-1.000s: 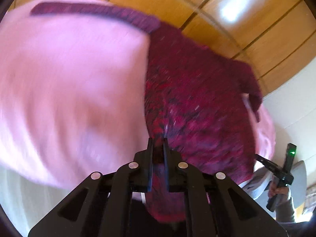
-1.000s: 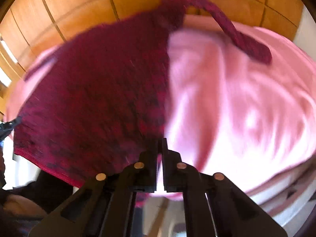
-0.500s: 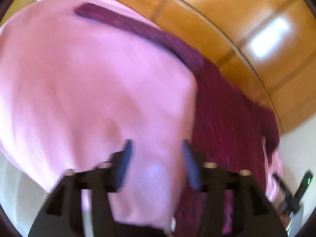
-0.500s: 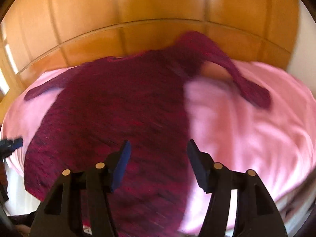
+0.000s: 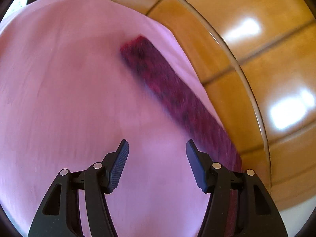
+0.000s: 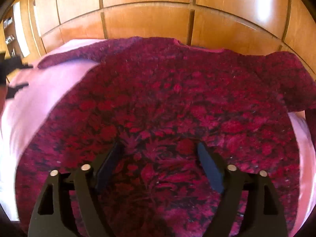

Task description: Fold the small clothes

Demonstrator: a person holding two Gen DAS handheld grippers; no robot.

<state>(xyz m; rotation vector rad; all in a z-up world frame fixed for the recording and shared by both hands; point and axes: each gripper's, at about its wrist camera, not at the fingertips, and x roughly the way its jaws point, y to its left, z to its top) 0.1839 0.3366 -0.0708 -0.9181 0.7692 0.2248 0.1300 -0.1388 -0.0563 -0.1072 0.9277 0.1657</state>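
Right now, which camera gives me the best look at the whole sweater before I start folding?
The right wrist view: the sweater lies spread flat on the pink sheet, neckline and both shoulders visible, with the open right gripper over its lower body. The left wrist view shows only one blurred sleeve ahead of the open left gripper.

A pink sheet (image 6: 49, 90) covers the bed. A dark red knitted sweater (image 6: 167, 108) lies spread flat directly on it, neckline toward the wooden panels, one sleeve (image 5: 167, 83) stretched out across the pink sheet.
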